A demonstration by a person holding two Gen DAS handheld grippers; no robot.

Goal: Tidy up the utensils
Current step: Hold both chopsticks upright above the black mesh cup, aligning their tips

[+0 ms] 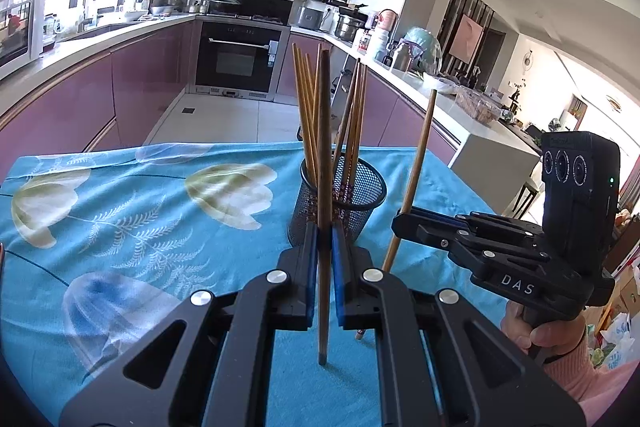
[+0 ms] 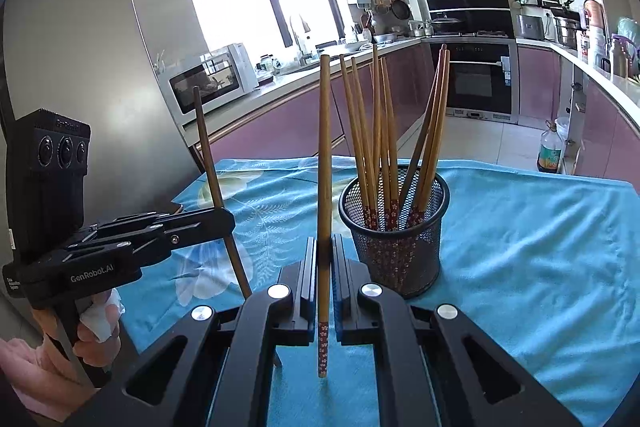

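Two hand-held grippers each pinch one upright chopstick near a mesh cup on a blue floral tablecloth.

In the left wrist view, the left gripper (image 1: 325,247) sits low and centre, its jaws pressed onto a dark chopstick (image 1: 324,155) that stands nearly upright. At the right edge, the right gripper (image 1: 404,223) clamps a lighter chopstick (image 1: 418,163) that leans slightly, with a hand (image 1: 536,331) in a pink sleeve on its grip. Just behind the left gripper, at frame centre, stands the black mesh cup (image 1: 360,195) holding more chopsticks (image 1: 310,115), fanned apart. The tablecloth (image 1: 120,219) fills the lower left; kitchen counters and an oven (image 1: 236,59) lie beyond.
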